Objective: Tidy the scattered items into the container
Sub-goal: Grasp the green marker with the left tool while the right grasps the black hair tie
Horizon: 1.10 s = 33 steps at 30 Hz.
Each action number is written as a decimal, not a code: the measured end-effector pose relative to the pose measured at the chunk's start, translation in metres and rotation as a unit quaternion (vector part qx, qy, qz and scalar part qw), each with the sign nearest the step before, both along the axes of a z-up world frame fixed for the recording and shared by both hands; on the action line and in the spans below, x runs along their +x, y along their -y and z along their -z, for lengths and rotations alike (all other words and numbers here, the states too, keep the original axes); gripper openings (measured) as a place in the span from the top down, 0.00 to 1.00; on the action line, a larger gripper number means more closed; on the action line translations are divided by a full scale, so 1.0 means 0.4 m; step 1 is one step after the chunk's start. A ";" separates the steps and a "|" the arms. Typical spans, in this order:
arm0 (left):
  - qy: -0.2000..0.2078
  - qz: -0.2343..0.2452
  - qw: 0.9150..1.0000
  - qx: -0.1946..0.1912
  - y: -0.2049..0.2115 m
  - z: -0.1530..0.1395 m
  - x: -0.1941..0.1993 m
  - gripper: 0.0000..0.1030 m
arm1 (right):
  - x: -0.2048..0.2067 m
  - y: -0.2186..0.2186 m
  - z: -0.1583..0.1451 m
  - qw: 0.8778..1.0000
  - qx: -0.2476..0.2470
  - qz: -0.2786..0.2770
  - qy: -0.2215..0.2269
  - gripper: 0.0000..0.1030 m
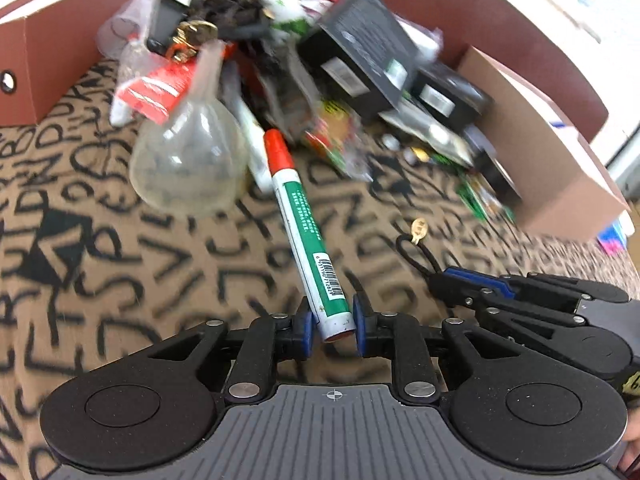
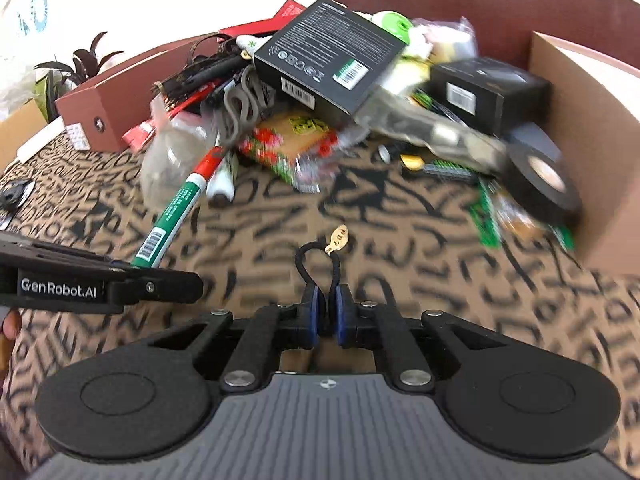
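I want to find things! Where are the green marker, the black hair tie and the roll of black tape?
green marker (image 1: pixel 304 220): left wrist view, on its green barrel.
black hair tie (image 2: pixel 304 258): right wrist view, on the loop's left side.
roll of black tape (image 2: pixel 528 184): right wrist view, on its black outer band.

A green marker (image 1: pixel 306 224) with a red cap was clamped at its tail end between the blue pads of the left gripper (image 1: pixel 333 322). To the right, a black elastic loop (image 1: pixel 416 252) bearing a gold tag was pinched by the right gripper (image 1: pixel 436 280). Beyond, clutter was heaped inside a brown cardboard box (image 1: pixel 540 152) on a letter-patterned cloth (image 1: pixel 120 264).
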<state>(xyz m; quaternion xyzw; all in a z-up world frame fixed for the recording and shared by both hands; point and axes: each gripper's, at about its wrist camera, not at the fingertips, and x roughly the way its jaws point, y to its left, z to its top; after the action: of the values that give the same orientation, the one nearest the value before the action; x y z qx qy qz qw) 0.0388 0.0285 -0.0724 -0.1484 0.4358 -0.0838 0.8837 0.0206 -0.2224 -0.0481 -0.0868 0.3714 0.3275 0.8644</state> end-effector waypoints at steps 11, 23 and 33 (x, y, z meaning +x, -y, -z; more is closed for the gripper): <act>0.005 0.083 0.997 -0.003 0.112 0.003 -0.146 0.57 | -0.166 0.133 -0.018 1.000 -0.013 0.016 -0.010 0.67; 0.014 0.085 0.995 0.047 0.170 0.001 -0.094 0.48 | -0.155 0.146 -0.015 0.999 -0.014 0.033 0.007 0.60; 0.012 0.084 0.994 0.067 0.178 0.005 -0.077 0.67 | -0.142 0.122 0.003 1.000 -0.018 0.016 0.014 0.53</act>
<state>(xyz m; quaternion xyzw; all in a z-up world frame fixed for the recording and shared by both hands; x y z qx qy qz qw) 0.0080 -0.0428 -0.0743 -0.0503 0.4412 -0.1303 0.8865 -0.0363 -0.2710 -0.0493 -0.1010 0.3664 0.3053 0.8731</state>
